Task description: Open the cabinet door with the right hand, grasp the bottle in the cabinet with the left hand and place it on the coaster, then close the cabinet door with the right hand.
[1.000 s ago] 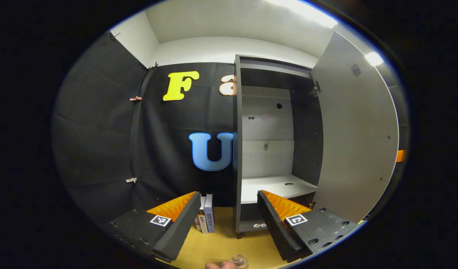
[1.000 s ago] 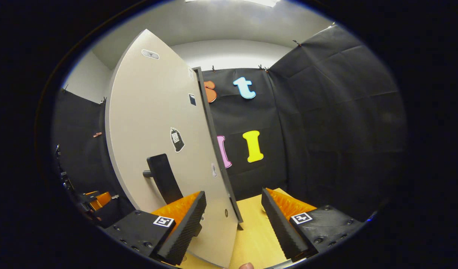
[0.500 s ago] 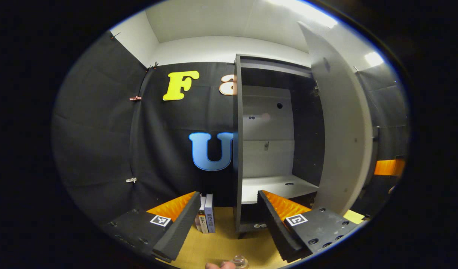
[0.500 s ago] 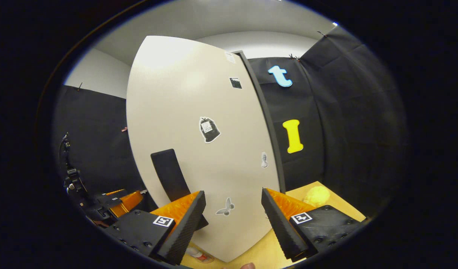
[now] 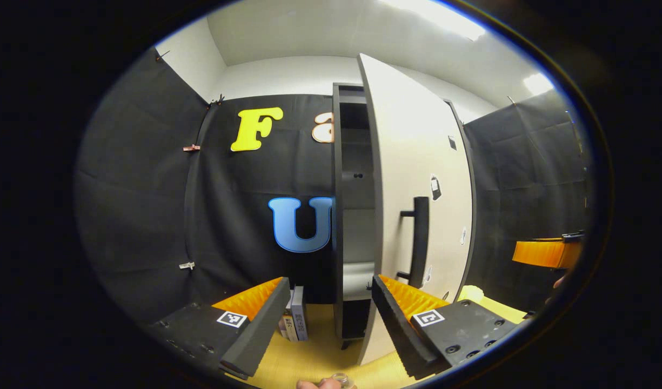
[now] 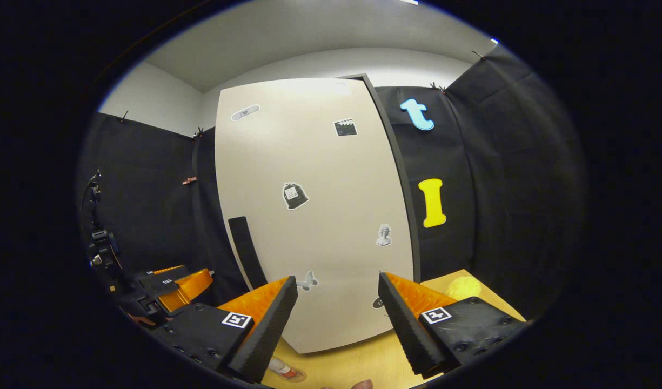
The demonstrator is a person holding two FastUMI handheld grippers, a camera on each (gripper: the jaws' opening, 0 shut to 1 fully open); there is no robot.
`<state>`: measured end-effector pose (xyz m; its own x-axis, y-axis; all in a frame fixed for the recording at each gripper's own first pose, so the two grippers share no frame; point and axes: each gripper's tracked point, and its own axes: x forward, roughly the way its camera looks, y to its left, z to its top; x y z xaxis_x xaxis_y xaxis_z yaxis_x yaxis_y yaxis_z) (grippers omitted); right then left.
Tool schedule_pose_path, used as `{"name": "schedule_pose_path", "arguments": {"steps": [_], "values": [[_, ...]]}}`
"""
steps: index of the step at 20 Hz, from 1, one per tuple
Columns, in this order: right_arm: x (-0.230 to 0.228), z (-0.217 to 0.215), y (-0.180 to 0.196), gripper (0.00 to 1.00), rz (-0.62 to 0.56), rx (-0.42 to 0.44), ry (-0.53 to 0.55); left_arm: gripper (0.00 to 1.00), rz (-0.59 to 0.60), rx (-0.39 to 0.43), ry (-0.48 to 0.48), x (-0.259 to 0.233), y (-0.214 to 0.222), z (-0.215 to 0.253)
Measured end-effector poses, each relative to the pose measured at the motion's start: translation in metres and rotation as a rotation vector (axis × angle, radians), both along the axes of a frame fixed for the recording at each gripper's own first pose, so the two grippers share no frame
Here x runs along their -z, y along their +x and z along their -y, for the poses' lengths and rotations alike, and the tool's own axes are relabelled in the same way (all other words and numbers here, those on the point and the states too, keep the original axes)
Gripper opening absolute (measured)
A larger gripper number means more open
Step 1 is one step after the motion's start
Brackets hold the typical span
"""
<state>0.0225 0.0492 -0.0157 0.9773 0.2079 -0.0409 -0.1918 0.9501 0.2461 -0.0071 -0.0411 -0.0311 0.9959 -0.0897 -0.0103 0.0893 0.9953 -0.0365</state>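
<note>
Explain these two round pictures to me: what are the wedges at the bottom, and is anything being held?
Each picture comes from a camera riding on a hand-held gripper; a person carries one in each hand. The wedges are that gripper's own two fingers. In the left gripper view the left gripper is open and holds nothing; ahead stands a cabinet with its door nearly shut, books beside it on the table. In the right gripper view the right gripper is open too, facing the door's front, near its handle. A yellow ball lies to the right.
</note>
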Motion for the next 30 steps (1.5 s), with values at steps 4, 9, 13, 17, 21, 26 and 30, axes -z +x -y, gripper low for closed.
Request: {"name": "schedule_pose_path", "arguments": {"steps": [4, 9, 13, 17, 21, 26, 30], "values": [[-0.004, 0.019, 0.002, 0.98, 0.023, 0.043, -0.039, 0.94, 0.004, 0.012, 0.001, -0.002, 0.0, 0.012], [-0.006, 0.049, 0.005, 0.98, 0.042, 0.091, -0.12, 0.96, 0.031, 0.016, 0.012, -0.014, -0.002, 0.031], [-0.006, 0.076, 0.007, 0.98, 0.041, 0.116, -0.15, 0.96, 0.04, 0.013, 0.027, -0.02, -0.008, 0.049], [-0.001, 0.108, 0.008, 0.97, 0.025, 0.142, -0.141, 0.96, 0.035, 0.036, 0.014, -0.019, -0.009, 0.079], [0.002, 0.13, 0.015, 0.97, 0.021, 0.146, -0.145, 0.96, 0.049, 0.03, 0.01, -0.026, -0.008, 0.097], [0.002, 0.142, 0.024, 0.98, 0.033, 0.126, -0.161, 0.96, 0.025, -0.007, -0.007, -0.02, -0.001, 0.107], [0.007, 0.148, 0.027, 0.98, 0.029, 0.108, -0.166, 0.96, 0.023, -0.032, -0.012, -0.018, 0.006, 0.11]]}}
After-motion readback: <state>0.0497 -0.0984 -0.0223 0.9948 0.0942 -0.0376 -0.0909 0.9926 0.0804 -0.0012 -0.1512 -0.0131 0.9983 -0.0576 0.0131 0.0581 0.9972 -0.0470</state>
